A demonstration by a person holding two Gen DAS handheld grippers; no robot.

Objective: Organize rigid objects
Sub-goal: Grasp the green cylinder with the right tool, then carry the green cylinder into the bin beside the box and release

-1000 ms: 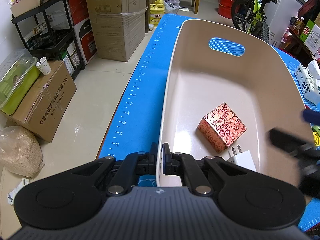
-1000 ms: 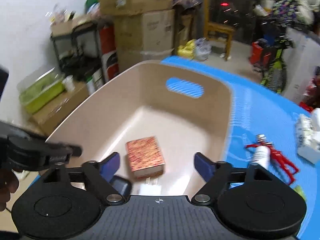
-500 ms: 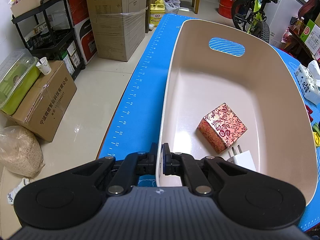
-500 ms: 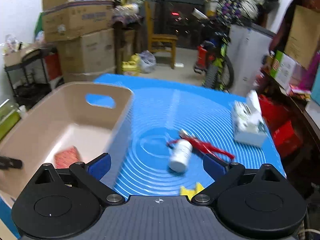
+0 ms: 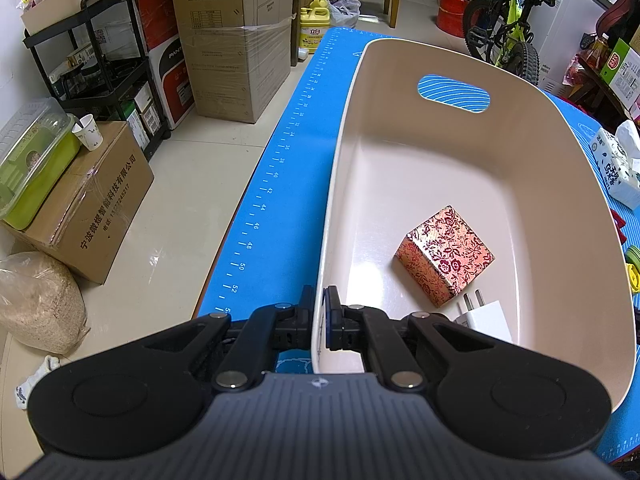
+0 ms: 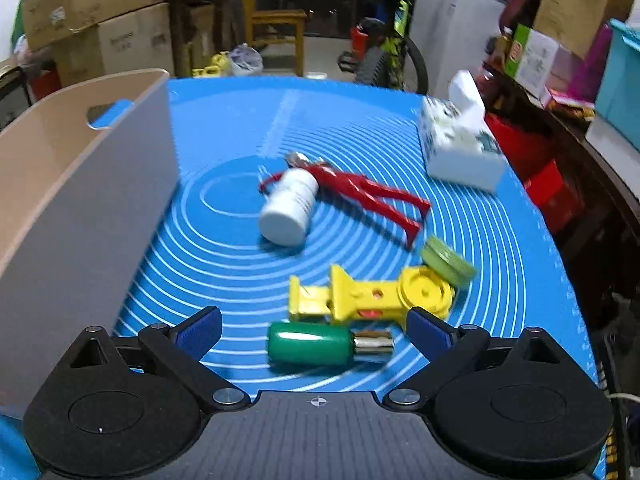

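My left gripper is shut on the near rim of the beige bin. Inside the bin lie a red floral box and a white plug adapter. My right gripper is open and empty over the blue mat, beside the bin. Just ahead of it lie a green bottle with a metal cap, a yellow plastic toy, a green round tin, a white pill bottle and a red figure.
A tissue box stands at the mat's far right, also seen in the left wrist view. Cardboard boxes, a black shelf and a bicycle stand on the floor beyond the table's edges.
My right gripper has swung away from over the bin to the right, and now hangs over the loose objects on the mat. The left gripper has stayed clamped on the bin rim.
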